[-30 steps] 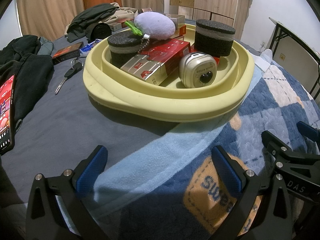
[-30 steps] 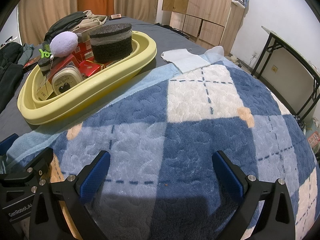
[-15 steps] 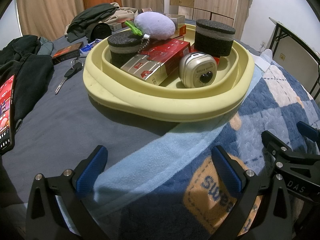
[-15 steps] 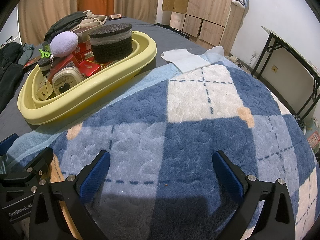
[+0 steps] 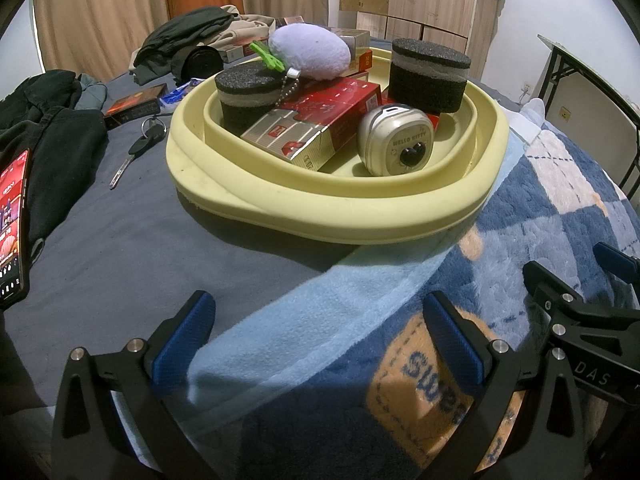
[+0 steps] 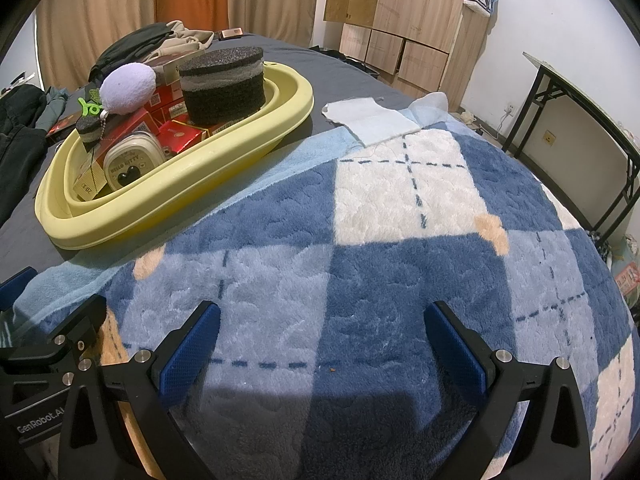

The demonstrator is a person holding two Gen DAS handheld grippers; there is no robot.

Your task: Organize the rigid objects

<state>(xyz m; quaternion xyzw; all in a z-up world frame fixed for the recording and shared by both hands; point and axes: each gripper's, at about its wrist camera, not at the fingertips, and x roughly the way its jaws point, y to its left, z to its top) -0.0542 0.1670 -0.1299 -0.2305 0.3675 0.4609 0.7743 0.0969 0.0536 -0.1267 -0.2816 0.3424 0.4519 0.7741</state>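
Two hand-held claws rest low over a bed, both released and carrying nothing. The left claw has its jaws spread wide above the seam where the pale blue blanket edge meets the grey sheet. The right claw is likewise spread, over the blue-and-white checked blanket.

The task's things are gathered in the yellow basin, which sits on the grey sheet with its near rim just overlapping the blanket edge. Inside it:
- a long red-and-silver carton lying tilted, propped on items beneath;
- two black foam pucks, the smaller at the left side of the basin and the larger at the right;
- a rounded cream case leaning against the basin's near wall;
- a lilac plush keychain resting on top of the pile.

The raised rim probably serves to keep loose items from sliding on soft bedding.

Outside the basin, toward the left edge of the bed, lie a key, a small dark box, a lit phone and dark clothing. Judged from this layout, collection is largely done; whether the key and box are meant to follow cannot be told.
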